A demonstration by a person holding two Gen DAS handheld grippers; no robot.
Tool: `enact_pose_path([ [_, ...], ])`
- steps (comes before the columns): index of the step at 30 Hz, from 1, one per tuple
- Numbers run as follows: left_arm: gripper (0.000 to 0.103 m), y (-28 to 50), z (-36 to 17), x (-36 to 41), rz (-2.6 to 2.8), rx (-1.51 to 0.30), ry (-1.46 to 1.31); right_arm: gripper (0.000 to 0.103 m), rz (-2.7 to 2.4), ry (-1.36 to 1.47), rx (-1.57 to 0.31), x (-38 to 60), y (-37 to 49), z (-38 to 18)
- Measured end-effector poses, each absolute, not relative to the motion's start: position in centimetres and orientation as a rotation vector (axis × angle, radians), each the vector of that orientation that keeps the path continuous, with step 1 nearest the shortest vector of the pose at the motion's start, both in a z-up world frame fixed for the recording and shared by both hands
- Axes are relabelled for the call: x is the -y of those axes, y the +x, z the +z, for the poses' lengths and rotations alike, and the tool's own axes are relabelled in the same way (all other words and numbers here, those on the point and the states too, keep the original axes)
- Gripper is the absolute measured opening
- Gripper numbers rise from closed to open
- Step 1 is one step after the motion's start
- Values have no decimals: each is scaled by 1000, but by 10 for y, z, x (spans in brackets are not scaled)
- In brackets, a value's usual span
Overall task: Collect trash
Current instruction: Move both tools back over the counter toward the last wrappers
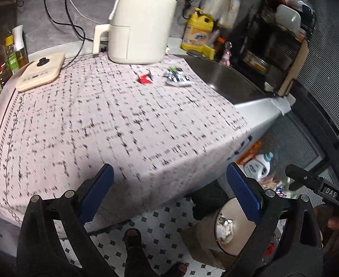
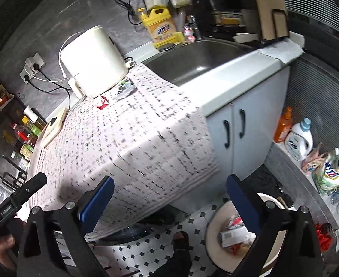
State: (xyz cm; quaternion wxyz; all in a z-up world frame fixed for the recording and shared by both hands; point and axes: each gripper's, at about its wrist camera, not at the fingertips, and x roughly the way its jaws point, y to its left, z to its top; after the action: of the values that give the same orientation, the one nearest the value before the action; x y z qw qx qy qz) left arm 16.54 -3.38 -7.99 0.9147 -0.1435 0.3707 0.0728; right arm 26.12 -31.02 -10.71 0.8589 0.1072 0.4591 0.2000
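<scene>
Both the left gripper (image 1: 169,191) and right gripper (image 2: 169,198) are hanging wide open and empty off the tabletop's (image 1: 100,120) near edge, facing the red wrapper (image 1: 145,76) and foil wrapper (image 1: 177,76) lying far across by the white appliance (image 1: 139,23), neither gripper clearly nearer.

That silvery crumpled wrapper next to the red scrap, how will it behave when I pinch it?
The silvery wrapper looks like thin crinkled foil, so probably very light and floppy, crushing flat between the jaws. It lies on the patterned tablecloth, so it may skid if nudged rather than pinched.
</scene>
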Motion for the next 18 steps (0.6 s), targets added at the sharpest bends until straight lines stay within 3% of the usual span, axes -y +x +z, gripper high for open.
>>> enact_pose_path([
  [18, 97, 284, -82, -58, 82, -711, -347, 95, 310, 193, -921, 240, 340, -84],
])
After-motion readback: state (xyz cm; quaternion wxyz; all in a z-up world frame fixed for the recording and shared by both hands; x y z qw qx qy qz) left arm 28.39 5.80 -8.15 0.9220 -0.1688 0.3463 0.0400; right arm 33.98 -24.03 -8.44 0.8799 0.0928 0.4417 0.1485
